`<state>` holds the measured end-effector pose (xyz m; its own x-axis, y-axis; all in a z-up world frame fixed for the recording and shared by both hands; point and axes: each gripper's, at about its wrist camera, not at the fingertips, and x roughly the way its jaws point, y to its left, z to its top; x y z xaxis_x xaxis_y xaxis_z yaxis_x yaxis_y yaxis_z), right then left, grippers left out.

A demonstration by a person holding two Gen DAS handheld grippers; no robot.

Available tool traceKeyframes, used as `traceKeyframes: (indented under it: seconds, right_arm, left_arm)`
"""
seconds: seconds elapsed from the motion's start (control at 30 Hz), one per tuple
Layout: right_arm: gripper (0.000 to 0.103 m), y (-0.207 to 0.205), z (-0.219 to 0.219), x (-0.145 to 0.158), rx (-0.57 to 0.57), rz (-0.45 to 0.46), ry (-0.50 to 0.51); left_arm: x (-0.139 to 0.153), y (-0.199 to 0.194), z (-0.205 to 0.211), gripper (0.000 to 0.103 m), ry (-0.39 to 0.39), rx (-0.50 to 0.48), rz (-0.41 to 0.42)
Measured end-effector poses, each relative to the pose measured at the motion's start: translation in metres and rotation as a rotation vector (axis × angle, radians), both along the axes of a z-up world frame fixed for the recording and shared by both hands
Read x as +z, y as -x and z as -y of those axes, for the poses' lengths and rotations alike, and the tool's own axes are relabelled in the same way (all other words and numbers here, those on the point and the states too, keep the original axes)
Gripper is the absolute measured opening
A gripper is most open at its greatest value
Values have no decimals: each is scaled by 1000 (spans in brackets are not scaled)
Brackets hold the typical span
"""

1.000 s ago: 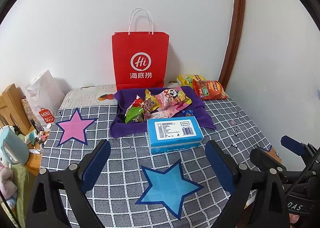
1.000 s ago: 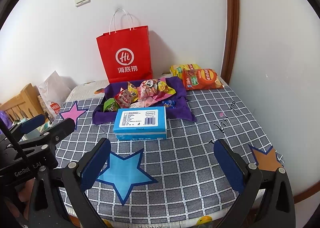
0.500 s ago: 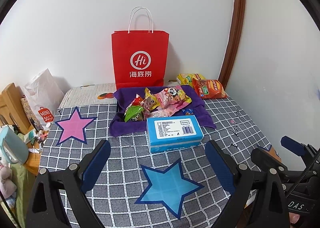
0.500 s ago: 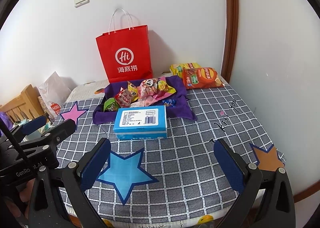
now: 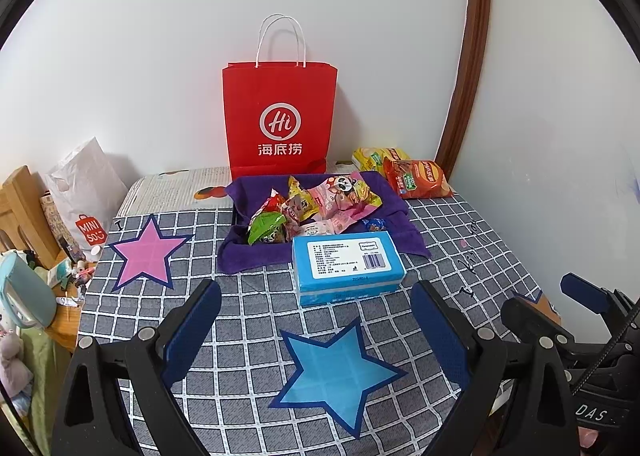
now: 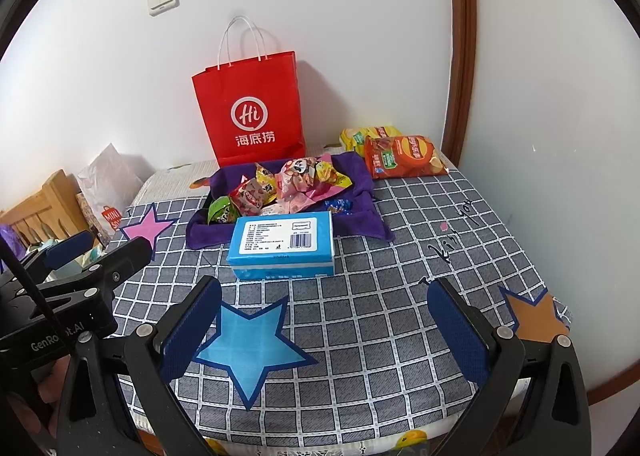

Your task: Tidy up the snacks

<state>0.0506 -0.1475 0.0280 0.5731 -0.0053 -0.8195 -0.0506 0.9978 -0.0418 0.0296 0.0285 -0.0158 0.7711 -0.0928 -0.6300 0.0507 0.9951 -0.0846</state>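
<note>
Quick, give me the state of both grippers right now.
Left gripper: open, holding nothing, above the checked cloth.
Right gripper: open, holding nothing.

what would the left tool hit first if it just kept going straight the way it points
Probably the blue box: it sits dead ahead between the open fingers of the left tool, past the blue star on the checkered cloth. If it angles lower, it would meet the cloth first; depth is unclear.

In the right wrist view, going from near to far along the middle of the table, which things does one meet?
Blue star → blue box → purple cloth with the snack packets → red paper bag at the wall.
</note>
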Motion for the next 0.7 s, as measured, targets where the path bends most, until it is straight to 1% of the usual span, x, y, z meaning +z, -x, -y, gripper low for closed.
traceKeyframes:
  seconds: [0.7]
  right_arm:
    - [101, 0, -2, 4, 10, 16, 6]
  left_arm:
    - [-2, -4, -3, 96, 7, 3, 4]
